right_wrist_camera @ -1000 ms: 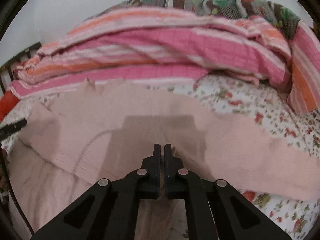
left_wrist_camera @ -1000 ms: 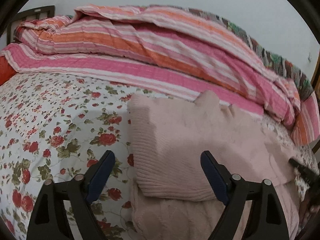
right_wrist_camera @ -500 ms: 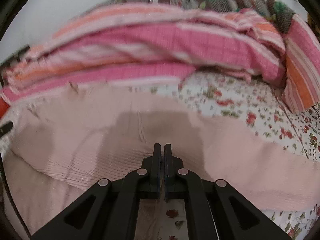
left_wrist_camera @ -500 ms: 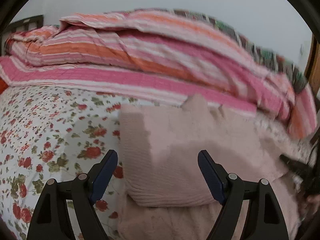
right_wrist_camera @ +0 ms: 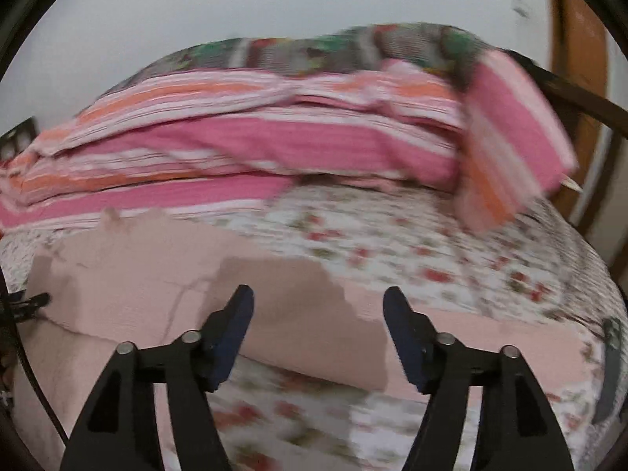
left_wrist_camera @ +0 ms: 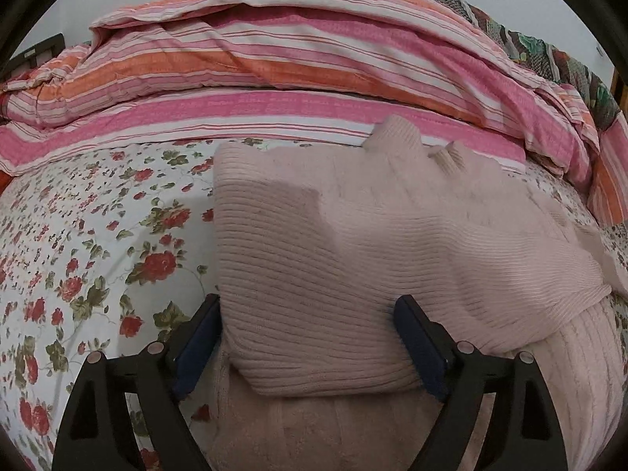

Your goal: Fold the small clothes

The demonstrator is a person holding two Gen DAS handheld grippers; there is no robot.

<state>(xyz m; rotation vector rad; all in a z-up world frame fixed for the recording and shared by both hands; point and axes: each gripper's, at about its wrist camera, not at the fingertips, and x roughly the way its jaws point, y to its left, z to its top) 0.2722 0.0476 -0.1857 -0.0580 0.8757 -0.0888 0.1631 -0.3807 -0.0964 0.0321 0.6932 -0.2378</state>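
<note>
The pink ribbed sweater (left_wrist_camera: 353, 259) lies part-folded on the floral bedsheet (left_wrist_camera: 90, 235), its collar end just short of the striped quilt (left_wrist_camera: 274, 59) heaped behind it; the left gripper (left_wrist_camera: 308, 337) is spread wide, fingers either side of the sweater's near folded edge, gripping nothing. The right gripper (right_wrist_camera: 318, 329) is likewise spread, over a sleeve (right_wrist_camera: 451, 337) that stretches away from the sweater across the bedsheet; this view is blurred.
</note>
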